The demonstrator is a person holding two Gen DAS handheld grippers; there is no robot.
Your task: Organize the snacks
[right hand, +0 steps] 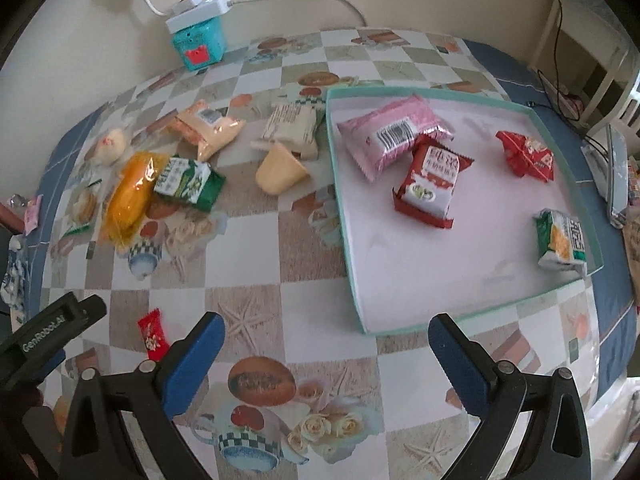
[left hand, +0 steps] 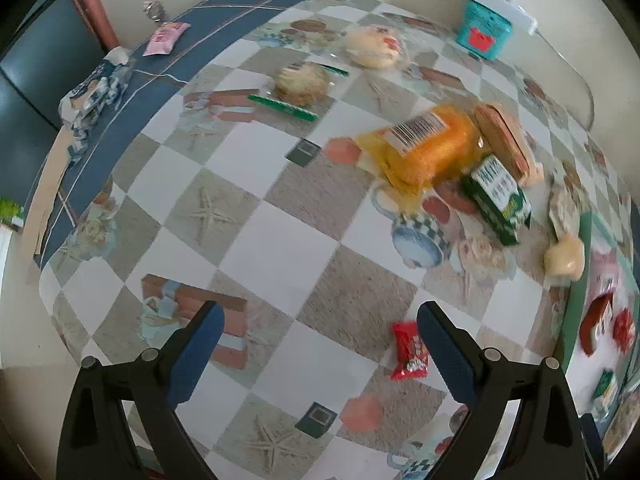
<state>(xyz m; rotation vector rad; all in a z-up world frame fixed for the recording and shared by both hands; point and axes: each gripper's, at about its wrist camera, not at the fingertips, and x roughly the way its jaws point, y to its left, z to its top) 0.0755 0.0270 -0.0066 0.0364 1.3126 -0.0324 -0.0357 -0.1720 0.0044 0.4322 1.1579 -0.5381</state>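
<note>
Lying on the checked oilcloth table [left hand: 280, 248], the small red foil candy packet [left hand: 410, 350] sits just inside the left gripper's [left hand: 320, 320] right finger, its long axis running roughly along the fingers. Both jaws stand wide apart and hold nothing. Ahead of the left jaws bare cloth stretches to the orange cake in clear wrap [left hand: 432, 144] and the green-and-white wafer pack [left hand: 498, 196], which touch.

From the right gripper [right hand: 326, 334], the same candy [right hand: 153, 335] lies beyond its left finger, beside the left tool's black body. Ahead and right of these jaws is the shallow white tray with a teal rim [right hand: 340, 208], its near corner between the fingertips. Only this view shows inside it: a pink pack [right hand: 394, 134] touching a red-and-white pack [right hand: 430, 184], a crumpled red packet [right hand: 526, 154], and a green pack [right hand: 562, 240] against the far-right rim. The table's blue border [right hand: 612, 280] lies right of the tray.
</note>
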